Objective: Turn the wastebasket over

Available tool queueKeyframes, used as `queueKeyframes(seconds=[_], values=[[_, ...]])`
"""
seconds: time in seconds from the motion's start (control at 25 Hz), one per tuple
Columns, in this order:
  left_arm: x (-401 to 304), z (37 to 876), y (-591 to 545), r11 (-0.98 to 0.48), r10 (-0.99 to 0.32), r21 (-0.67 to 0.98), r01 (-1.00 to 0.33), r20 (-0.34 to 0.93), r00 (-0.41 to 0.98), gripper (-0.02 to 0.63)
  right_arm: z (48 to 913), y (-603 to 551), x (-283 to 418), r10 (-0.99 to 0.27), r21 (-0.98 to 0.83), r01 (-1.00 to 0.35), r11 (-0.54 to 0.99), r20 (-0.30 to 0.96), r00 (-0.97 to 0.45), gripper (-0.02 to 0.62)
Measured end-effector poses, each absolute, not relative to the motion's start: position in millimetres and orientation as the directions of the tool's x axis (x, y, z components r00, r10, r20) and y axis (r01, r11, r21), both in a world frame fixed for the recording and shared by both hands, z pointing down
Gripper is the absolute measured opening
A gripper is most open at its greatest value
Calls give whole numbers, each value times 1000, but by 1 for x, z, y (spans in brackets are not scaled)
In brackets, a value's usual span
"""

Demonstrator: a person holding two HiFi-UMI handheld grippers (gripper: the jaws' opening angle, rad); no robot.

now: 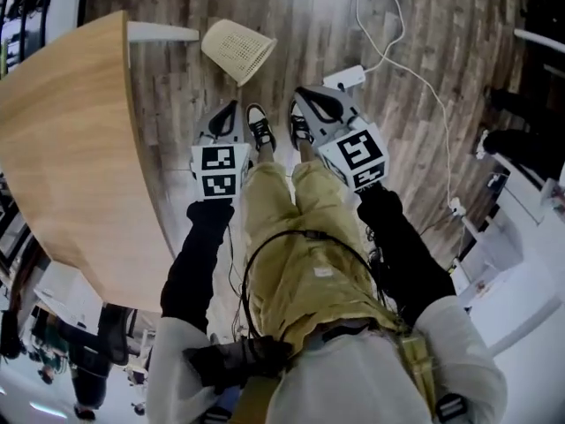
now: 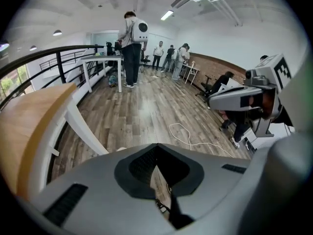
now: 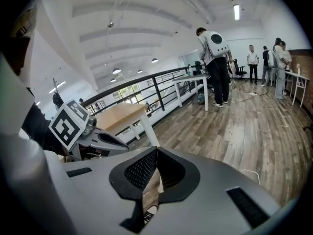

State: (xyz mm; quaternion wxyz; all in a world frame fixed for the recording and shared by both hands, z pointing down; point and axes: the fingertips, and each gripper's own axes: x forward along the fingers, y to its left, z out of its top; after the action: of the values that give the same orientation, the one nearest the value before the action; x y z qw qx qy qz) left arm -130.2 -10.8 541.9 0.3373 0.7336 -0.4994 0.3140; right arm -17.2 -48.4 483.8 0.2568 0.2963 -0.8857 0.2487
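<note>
A cream lattice wastebasket lies on its side on the wood floor, beside a white table leg. Its open mouth faces the lower right of the head view. My left gripper hangs below it in that view, jaws shut and empty, pointing down at the floor. My right gripper is level with it on the right, also shut and empty. Neither touches the basket. The gripper views show shut jaws, left and right, and no basket.
A curved wooden table fills the left. A white power strip and its cable lie on the floor to the right. The person's shoes stand between the grippers. People stand far off by a white desk.
</note>
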Motion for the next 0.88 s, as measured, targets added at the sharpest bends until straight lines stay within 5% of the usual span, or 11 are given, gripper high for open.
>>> queueKeyframes(seconds=[0.36, 0.88], values=[[-117, 707, 23, -380, -316, 244, -892, 872, 374, 2, 649, -48, -38, -285, -326, -624, 710, 677, -679, 21], [-133, 880, -15, -324, -270, 185, -928, 922, 278, 0, 817, -52, -43, -177, -369, -635, 679, 757, -629, 21]])
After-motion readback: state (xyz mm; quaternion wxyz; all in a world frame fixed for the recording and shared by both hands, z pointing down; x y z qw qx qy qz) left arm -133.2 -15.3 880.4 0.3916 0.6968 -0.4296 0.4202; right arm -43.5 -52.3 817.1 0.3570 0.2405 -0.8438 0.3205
